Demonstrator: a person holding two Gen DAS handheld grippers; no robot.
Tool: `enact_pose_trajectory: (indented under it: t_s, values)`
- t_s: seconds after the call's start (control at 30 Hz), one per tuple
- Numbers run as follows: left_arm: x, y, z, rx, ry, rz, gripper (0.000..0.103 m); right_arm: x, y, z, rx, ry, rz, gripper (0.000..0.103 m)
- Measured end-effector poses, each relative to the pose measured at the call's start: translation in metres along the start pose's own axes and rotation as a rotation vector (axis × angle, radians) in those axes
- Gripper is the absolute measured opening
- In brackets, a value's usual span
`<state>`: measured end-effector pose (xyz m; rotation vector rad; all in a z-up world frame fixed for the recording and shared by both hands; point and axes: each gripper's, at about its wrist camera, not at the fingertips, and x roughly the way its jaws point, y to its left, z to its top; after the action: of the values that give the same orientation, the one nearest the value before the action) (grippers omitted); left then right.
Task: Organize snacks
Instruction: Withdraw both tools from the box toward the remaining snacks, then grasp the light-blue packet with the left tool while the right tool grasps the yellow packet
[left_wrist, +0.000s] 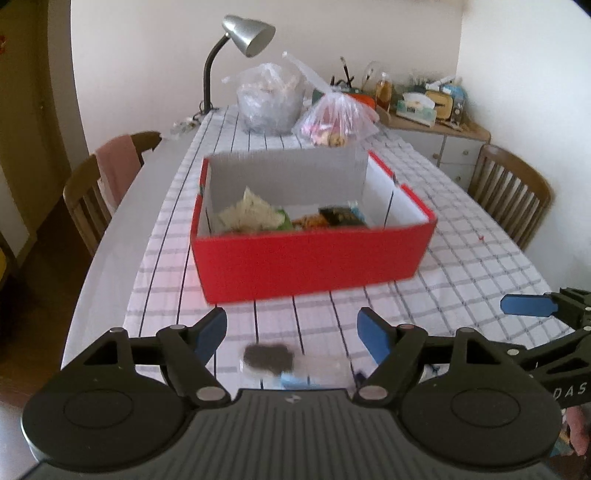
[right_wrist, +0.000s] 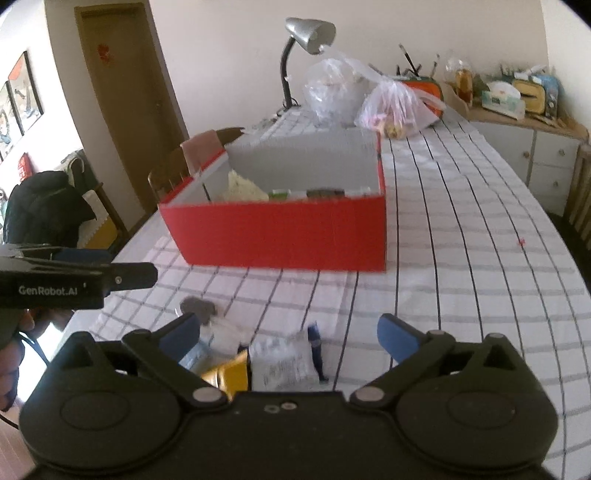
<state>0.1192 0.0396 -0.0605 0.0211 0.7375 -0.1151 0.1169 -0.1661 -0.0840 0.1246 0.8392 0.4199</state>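
Note:
A red cardboard box (left_wrist: 310, 258) (right_wrist: 284, 236) stands on the checked tablecloth, with several snack packets (left_wrist: 258, 216) lying inside it. My left gripper (left_wrist: 291, 332) is open over the near table, above a clear packet with a dark cookie (left_wrist: 269, 356) and a blue packet (left_wrist: 295, 380). In the right wrist view my right gripper (right_wrist: 288, 332) is wide open above a white packet (right_wrist: 284, 363), a gold packet (right_wrist: 227, 374) and the dark cookie packet (right_wrist: 197, 308). Neither gripper holds anything. The left gripper's body (right_wrist: 74, 282) shows at the left edge there.
Two plastic bags (left_wrist: 269, 99) (left_wrist: 336, 118) and a silver desk lamp (left_wrist: 243, 40) stand at the table's far end. Wooden chairs (left_wrist: 96, 184) (left_wrist: 513, 192) flank the table. A cluttered cabinet (left_wrist: 439, 125) sits at the back right.

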Motion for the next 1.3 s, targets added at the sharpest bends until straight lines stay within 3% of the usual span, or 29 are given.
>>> enact_pose_trajectory:
  t_s: [0.37, 0.5, 0.67, 0.83, 1.3]
  values:
    - [0.021, 0.003, -0.052, 0.027, 0.094, 0.005, 0.077, 0.004, 0.020, -0.046, -0.073, 0.026, 0.012, 0.103]
    - [0.027, 0.004, -0.055, 0.044, 0.121, -0.002, 0.077, 0.007, 0.031, -0.050, -0.128, 0.037, 0.008, 0.103]
    - [0.041, -0.007, -0.056, 0.180, 0.210, -0.033, 0.077, 0.014, 0.037, -0.051, -0.147, 0.056, 0.015, 0.102]
    - [0.069, 0.001, -0.058, 0.161, 0.284, -0.047, 0.077, 0.020, 0.044, -0.049, -0.173, 0.060, -0.013, 0.102]
    - [0.077, -0.005, -0.060, 0.267, 0.240, -0.072, 0.077, 0.035, 0.049, -0.042, -0.258, 0.111, -0.049, 0.096]
